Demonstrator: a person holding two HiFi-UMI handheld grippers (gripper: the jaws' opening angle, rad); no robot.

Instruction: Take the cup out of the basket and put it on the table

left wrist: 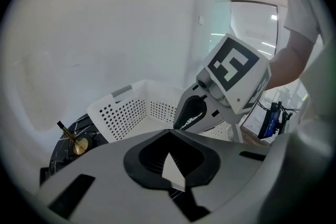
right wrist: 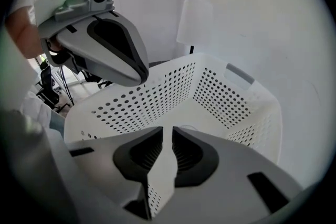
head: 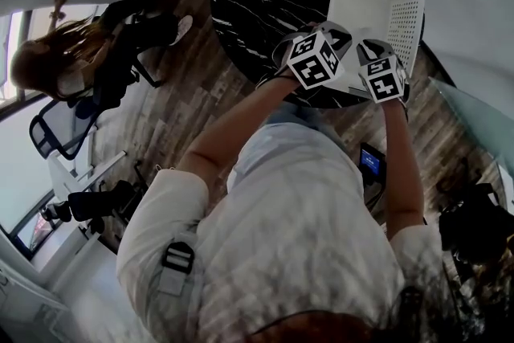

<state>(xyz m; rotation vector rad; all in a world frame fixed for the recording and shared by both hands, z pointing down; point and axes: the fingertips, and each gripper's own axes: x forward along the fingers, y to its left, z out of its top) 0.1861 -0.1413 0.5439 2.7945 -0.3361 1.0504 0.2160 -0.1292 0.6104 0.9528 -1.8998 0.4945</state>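
No legible text, number or brand is present. The left marker cube (head: 316,60), mounted behind the left claw (left wrist: 170,132), and the right marker cube (head: 384,79), behind the right claw (right wrist: 165,131), carry only black-and-white square patterns, not characters. The blue screen (head: 370,160), on the person's side of the right claw, is too small to read.

Left gripper (left wrist: 170,134): fingers (left wrist: 144,157) closed tip to tip, empty. Right gripper (right wrist: 167,136): fingers a narrow slit apart, empty. Left arm (head: 241,120), right arm (head: 401,161): extended forward, grippers side by side.
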